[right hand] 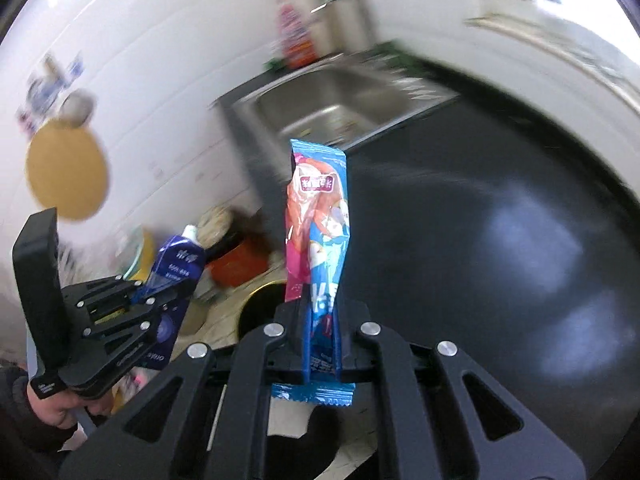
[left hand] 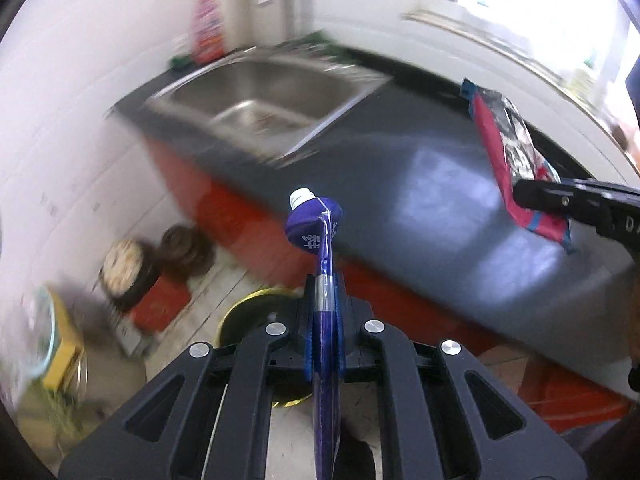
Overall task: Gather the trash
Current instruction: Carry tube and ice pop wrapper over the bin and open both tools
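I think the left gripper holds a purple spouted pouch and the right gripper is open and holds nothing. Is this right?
Not quite. The left gripper does hold the purple spouted pouch, but the right gripper is not open: in the right wrist view its jaws are shut on a blue and pink snack wrapper.

White Chinese characters on the purple pouch (left hand: 314, 222) and a label on the snack wrapper (right hand: 318, 216), both too blurred to read

Home kitchen: steel sink (left hand: 264, 108), countertop (left hand: 420, 184).
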Tool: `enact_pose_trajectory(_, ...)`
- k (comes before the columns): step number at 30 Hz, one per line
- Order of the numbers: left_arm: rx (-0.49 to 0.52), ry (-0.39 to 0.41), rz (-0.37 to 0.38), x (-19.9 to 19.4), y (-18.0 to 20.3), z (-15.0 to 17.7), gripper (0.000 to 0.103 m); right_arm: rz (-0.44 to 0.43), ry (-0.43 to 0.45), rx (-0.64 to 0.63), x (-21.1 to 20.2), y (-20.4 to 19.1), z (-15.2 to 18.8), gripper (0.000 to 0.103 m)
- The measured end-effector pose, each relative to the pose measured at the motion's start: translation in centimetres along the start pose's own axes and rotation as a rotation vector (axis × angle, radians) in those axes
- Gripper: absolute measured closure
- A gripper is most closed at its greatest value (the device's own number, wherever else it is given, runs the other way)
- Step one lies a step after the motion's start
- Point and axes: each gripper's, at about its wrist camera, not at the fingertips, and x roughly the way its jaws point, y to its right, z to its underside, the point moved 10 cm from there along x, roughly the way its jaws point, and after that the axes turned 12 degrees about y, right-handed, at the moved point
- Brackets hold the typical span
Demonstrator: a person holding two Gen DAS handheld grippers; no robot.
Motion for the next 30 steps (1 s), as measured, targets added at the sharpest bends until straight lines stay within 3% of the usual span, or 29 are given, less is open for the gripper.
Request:
enact_pose_trajectory(4, -0.082, -0.031, -0.025, -0.2, -4.8, 3.1, 0.096, -0.062, -0.086, -0.039, 4.0, -4.8, 1.9, 0.094)
enact_pose_trajectory(11, -0.144, -0.087, 0.002, 3.0, -8.6, 8.5, 0.096, -0.095, -0.239, -0.070, 11.4, -9.3, 7.0, 0.094)
enact_pose_trajectory(20, -0.219, -0.170, 0.025, 9.0, -11.0, 13.6, 0.095, -0.059, -0.393, -0.066, 19.3, -9.0, 12.5, 0.094)
enact_pose_trajectory(28, -0.250, -0.200, 0.051, 12.4, -11.6, 15.5, 0.095, -0.026, -0.426, -0.058, 22.8, -7.8, 13.9, 0.094)
enact_pose_trajectory(29, -0.255, -0.204, 0.053, 12.6, -11.7, 15.6, 0.095, -0.017, -0.432, -0.061, 23.2, -7.6, 13.9, 0.092)
enact_pose_trajectory(30, -0.269, -0.209, 0.061, 13.0, -11.8, 15.8, 0.095, -0.014, -0.434, -0.061, 23.5, -7.5, 14.0, 0.083)
